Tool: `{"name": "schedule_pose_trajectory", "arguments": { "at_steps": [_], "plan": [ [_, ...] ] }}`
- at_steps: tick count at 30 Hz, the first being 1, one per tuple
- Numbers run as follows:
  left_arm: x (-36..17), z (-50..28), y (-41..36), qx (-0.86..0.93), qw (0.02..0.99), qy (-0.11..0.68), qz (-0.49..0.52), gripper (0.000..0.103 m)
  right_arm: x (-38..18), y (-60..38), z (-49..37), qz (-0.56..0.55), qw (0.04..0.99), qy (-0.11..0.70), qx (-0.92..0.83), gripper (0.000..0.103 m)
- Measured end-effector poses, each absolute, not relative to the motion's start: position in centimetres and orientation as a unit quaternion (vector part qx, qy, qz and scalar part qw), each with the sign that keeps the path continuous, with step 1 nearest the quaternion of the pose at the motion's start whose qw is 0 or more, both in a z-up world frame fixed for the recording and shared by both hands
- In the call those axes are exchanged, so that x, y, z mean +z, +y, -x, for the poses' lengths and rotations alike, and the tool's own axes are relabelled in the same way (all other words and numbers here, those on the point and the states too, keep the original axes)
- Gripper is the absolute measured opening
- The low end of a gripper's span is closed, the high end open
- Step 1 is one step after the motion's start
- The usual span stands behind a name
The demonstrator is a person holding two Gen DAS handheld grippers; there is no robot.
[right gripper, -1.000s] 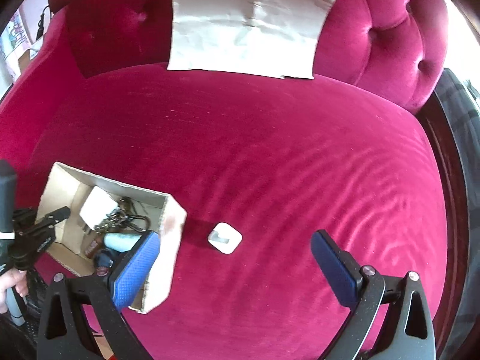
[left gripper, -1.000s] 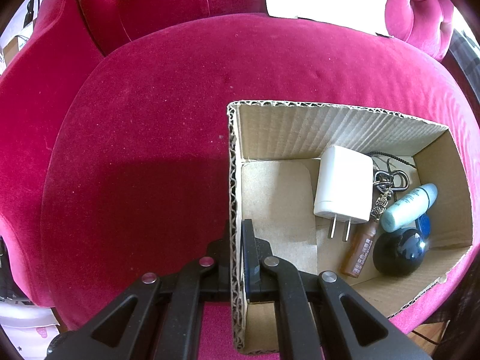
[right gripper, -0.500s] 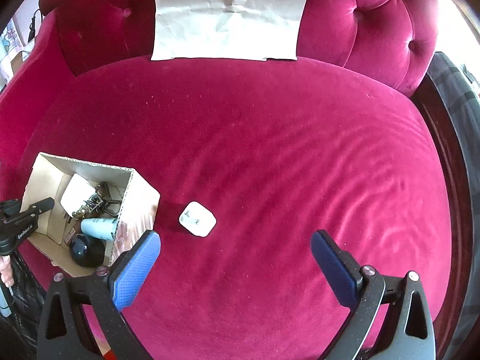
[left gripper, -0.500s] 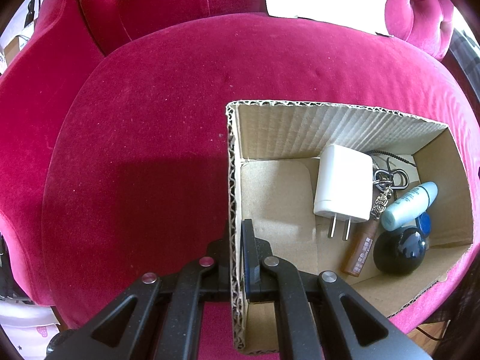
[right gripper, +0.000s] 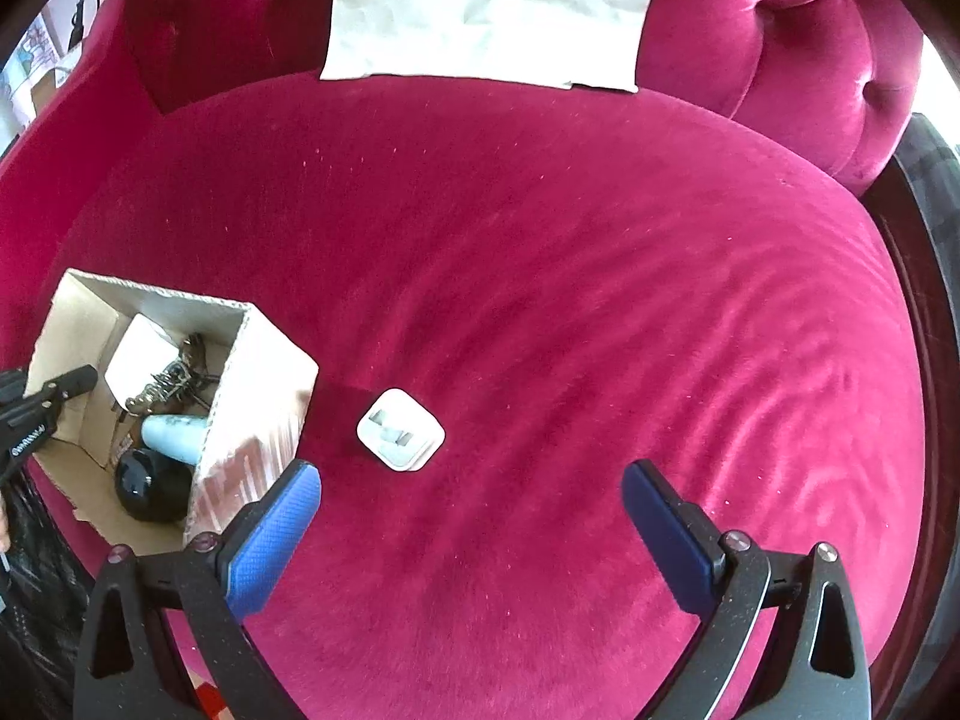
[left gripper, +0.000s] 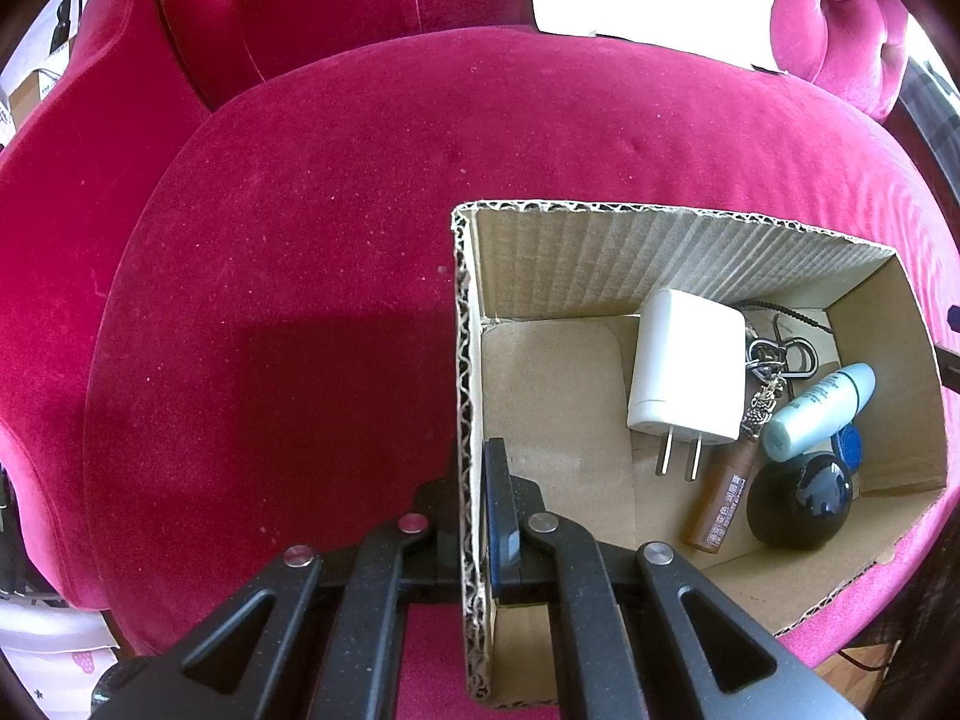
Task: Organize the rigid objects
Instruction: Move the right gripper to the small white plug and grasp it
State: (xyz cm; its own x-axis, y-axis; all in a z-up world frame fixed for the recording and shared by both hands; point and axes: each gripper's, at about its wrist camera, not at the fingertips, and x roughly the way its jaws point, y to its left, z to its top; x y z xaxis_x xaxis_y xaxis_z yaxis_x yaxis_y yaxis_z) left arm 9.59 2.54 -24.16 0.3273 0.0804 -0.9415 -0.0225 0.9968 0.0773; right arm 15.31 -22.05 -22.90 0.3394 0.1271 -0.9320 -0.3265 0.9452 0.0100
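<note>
Sofa seat: magenta velvet, fills both views; tufted back behind.
Paper sheet: pale, creased, propped vs. sofa back; whole in R view, only lower edge in L view.
Cardboard box: open-top, on seat at its L side. L view looks straight in; R view shows outer wall + part of contents.
L gripper: jaws clamped on box's near-L wall, one finger outside, one inside. R view shows it only as a black arm at box edge.
R gripper: jaws wide apart, blue pads, nothing between; above seat, box to its L. In L view just a dark sliver at R edge.
White charger: in box, two prongs toward camera.
Black round object: in box, near corner, touching pale-blue bottle.
Brown tube: lies beside charger prongs; printed text, unreadable. Hardly visible in R view.
Key ring w/ chain: betw. charger and bottle.
Blue disc: partly under bottle; L view only.
Small white plug adapter: on seat, just beside box, outside it; ahead of R gripper, nearer its L pad. R view only.
</note>
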Motion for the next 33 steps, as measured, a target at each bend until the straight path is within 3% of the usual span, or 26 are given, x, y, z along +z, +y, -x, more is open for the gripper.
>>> {"name": "schedule_pose_trajectory", "arguments": {
  "at_steps": [10,13,16,19,21,22,33],
  "plan": [
    [-24.2,-9.8,2.4,0.031,0.813,0.58,-0.025,0.004,-25.0,-21.5,-17.2,0.085,0.804,0.569,0.149,0.102],
    [-24.2,-9.9,2.4,0.03,0.813,0.581,-0.025,0.004,-25.2,-21.1,-17.7,0.084,0.803,0.568,0.156,0.098],
    [-24.2,-9.9,2.3,0.03,0.813,0.581,-0.027,0.004,-25.3,-20.8,-18.3,0.08,0.803,0.569,0.162,0.087],
    [-24.2,-9.9,2.3,0.03,0.813,0.581,-0.027,0.004,-25.5,-20.3,-18.8,0.075,0.799,0.572,0.169,0.069],
    [-24.2,-9.9,2.3,0.03,0.813,0.581,-0.027,0.004,-25.5,-19.9,-18.9,0.069,0.795,0.575,0.18,0.04],
    [-24.2,-9.9,2.3,0.03,0.813,0.581,-0.026,0.004,-25.6,-19.4,-19.0,0.069,0.794,0.575,0.185,0.035],
    [-24.2,-9.9,2.3,0.03,0.813,0.581,-0.027,0.004,-25.2,-18.5,-17.4,0.082,0.803,0.564,0.176,0.035]
  ]
}}
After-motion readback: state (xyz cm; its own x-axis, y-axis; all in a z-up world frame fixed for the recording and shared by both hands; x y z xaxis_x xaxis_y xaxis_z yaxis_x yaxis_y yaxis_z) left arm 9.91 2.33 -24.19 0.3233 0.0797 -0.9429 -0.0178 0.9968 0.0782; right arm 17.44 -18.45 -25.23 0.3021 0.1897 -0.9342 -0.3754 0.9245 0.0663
